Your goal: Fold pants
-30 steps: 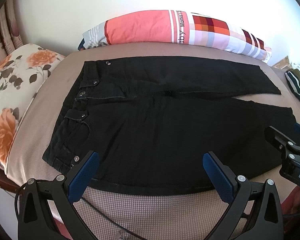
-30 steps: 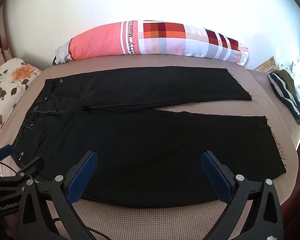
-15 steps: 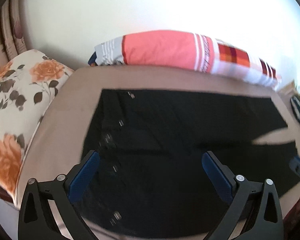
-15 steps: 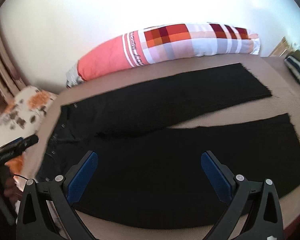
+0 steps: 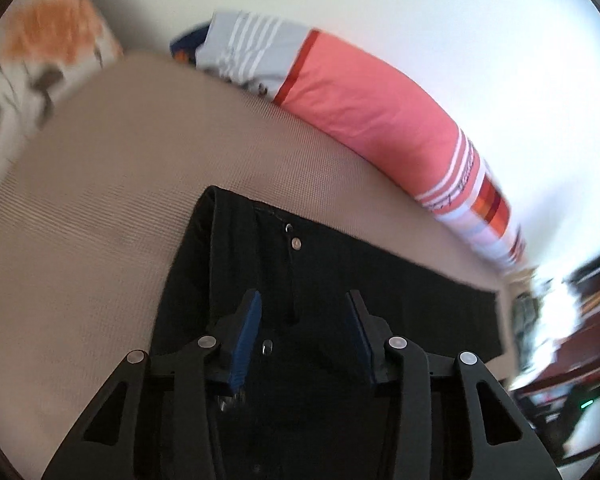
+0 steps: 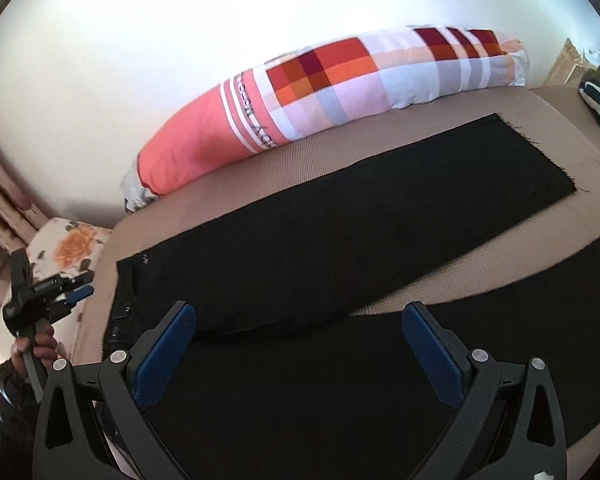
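1. Left wrist view: our left gripper (image 5: 302, 320) hangs over the waistband of the black pants (image 5: 380, 280), jaws closing, pads half spread with no cloth pinched between them.
2. Right wrist view: our right gripper (image 6: 298, 352) has its fingers spread wide and empty, above the pants (image 6: 340, 240), which lie flat on the tan bed (image 6: 300, 160).

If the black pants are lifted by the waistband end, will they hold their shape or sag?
The black pants lie flat and limp on the bed, so they will probably sag and trail. The frayed hems and studded waistband suggest denim: likely fairly heavy, with some body. The woven surface looks grippy, so slipping seems unlikely.
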The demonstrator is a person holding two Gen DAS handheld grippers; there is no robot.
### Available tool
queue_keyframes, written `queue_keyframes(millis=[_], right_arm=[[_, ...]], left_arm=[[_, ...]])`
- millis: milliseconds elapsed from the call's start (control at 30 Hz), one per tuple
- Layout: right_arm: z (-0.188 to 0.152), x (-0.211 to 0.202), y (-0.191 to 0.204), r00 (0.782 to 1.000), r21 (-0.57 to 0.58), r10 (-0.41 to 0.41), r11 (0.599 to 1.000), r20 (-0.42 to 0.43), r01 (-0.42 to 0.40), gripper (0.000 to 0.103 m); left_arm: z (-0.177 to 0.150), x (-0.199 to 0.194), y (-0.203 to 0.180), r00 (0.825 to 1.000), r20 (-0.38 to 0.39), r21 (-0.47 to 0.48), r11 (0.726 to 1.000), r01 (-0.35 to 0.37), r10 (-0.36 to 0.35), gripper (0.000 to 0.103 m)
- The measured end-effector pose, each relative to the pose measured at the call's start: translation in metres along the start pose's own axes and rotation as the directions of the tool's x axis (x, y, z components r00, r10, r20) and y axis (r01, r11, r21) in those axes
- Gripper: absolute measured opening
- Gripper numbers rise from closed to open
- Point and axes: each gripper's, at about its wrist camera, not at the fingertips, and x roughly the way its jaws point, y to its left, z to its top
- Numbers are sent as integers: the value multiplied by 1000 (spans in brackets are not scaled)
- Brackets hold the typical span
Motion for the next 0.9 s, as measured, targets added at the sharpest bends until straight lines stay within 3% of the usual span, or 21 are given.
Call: queue_keyframes(millis=[67,300,467,667,900], right_arm=[[2,13,7,1000,-6,-3,1000,-21,3,103],[7,56,30,996,-43,-14,999,-84,10,103],[10,81,45,993,-65,-7,998,-119,-1,103],[19,101,59,992,-99,0,995,-130,-13,103],[37,129,74,989,-176,8,984,-145,-33,103]], left_arm=[[15,15,21,1000,-19,-63,998,15,-17,43],[38,45,60,996,-57,-151,987,59,-69,43],[46,57,64,989,-83,-138,984,110,-123,42],[52,72,58,982,-126,-79,988,134,-143,29],[61,91,49,969,-151,-53,980,192,-198,29]])
